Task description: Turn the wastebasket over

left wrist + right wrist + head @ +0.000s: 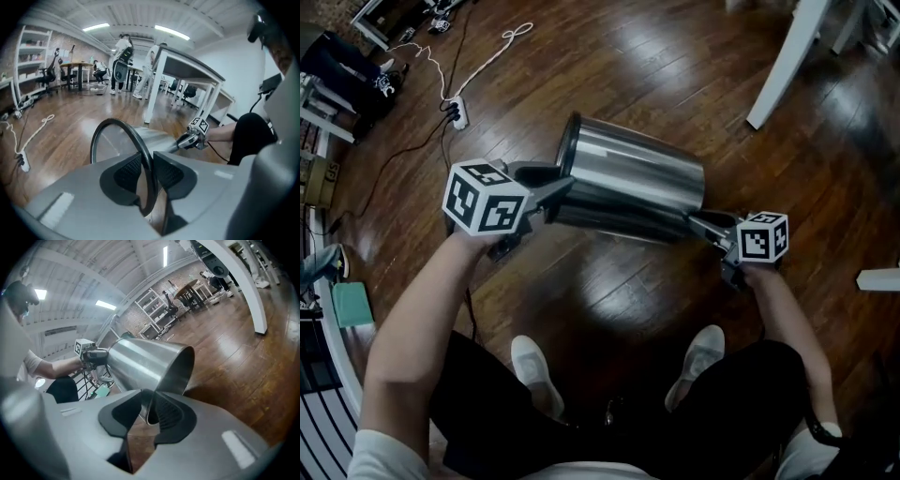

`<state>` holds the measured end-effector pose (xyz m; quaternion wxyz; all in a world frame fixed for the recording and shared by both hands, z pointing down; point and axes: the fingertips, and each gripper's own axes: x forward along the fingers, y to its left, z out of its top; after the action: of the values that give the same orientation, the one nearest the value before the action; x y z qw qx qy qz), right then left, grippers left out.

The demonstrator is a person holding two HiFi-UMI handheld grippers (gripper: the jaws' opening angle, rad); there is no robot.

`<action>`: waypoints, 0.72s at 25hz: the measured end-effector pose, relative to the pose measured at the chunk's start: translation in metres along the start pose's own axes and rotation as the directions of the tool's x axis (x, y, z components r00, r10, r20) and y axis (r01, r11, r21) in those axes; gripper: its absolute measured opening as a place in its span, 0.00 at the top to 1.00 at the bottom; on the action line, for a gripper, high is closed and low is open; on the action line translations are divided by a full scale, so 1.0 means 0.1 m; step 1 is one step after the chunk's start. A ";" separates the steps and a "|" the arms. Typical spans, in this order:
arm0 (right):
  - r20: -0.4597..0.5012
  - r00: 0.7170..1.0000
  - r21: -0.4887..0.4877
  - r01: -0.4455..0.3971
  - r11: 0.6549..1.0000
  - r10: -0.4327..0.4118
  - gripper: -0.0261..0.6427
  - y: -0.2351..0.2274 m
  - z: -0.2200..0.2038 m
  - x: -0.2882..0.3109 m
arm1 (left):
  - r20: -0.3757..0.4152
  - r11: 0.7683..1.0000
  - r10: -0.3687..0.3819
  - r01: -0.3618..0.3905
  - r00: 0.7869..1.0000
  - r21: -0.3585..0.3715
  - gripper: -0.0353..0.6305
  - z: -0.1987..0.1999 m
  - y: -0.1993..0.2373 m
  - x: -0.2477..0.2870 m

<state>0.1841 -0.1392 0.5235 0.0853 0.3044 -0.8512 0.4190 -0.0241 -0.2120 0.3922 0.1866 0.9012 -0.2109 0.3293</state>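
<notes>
The stainless-steel wastebasket (628, 183) lies on its side above the wooden floor (628, 75), held between the two grippers in front of the person's white shoes (530, 361). Its open mouth, ringed with a black rim (566, 150), faces the left side of the head view, and its narrower closed end points to the right. Whether any part of it touches the floor cannot be told; a dark shadow lies beneath it.

The left gripper (558, 187) is clamped on the black rim. In the left gripper view its jaws (147, 161) stand narrow, one ribbed pad inside the ring and one outside, both close against it. The basket's body (157, 136) runs away from the camera toward the other gripper (194, 136).

The right gripper (694, 220) holds the bottom edge of the basket. In the right gripper view its jaws (149, 404) straddle the thin metal lip, the pads close on either side of it, and the shiny body (145, 362) stretches away toward the left gripper (91, 355).

Each gripper carries a cube with square markers (485, 197) near the hand. Farther off on the floor lie a white power strip (459, 112) with a looping white cord (502, 47), and a white table leg (783, 61) stands at the upper right. In the left gripper view, people (123, 61) stand well behind, beyond a white table (183, 65).
</notes>
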 end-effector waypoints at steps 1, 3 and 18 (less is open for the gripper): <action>-0.010 1.000 0.000 -0.002 1.000 0.002 0.82 -0.01 -0.06 0.07 | -0.024 0.998 0.023 -0.021 0.999 0.053 0.82 0.03 -0.03 -0.02; -0.035 0.999 -0.006 0.000 1.000 -0.001 0.82 -0.04 -0.19 0.17 | -0.071 0.986 0.070 -0.058 0.995 0.157 0.82 0.08 -0.10 -0.02; -0.549 0.782 -0.333 0.119 0.935 -0.295 0.79 -0.37 -0.85 -0.03 | -0.184 0.817 0.135 -0.004 0.974 0.576 0.85 0.44 -1.22 0.70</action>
<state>0.1987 -0.0894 0.6008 0.4337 0.2361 -0.7935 0.3559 0.1084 -0.1478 0.3833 -0.0829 0.8659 -0.1135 0.4800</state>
